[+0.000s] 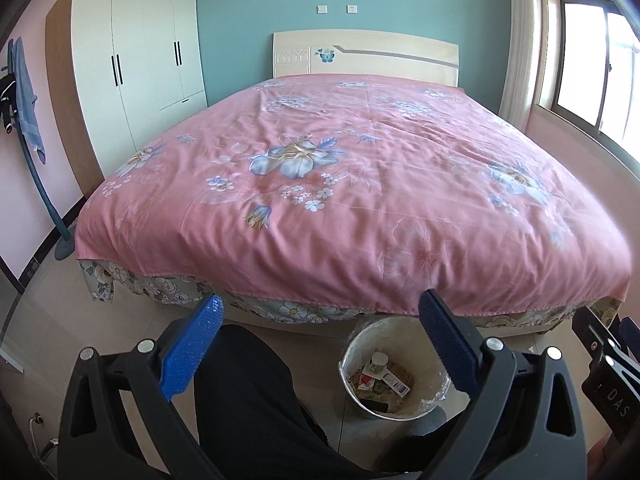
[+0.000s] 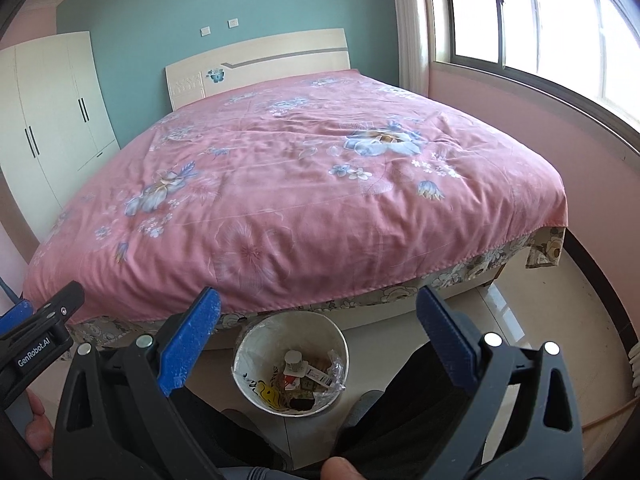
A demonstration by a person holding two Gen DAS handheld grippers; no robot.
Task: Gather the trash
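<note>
At the foot of the bed: a lined trash bin [image 2: 291, 364] stands on the floor
Bin contents: a small bottle, wrappers and cartons already inside
Bed [image 1: 340, 168]: pink cover bare, no litter visible
Left gripper [image 1: 320, 344]: jaws spread, nothing held
Right gripper [image 2: 318, 340]: jaws spread, nothing held
Progress: collecting looks finished or nearly so

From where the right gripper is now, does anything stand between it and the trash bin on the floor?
Nothing visible does. The right gripper is open and empty, and the trash bin stands on the floor at the foot of the bed, seen directly between the fingers. The person's dark-clothed legs flank the bin.
</note>
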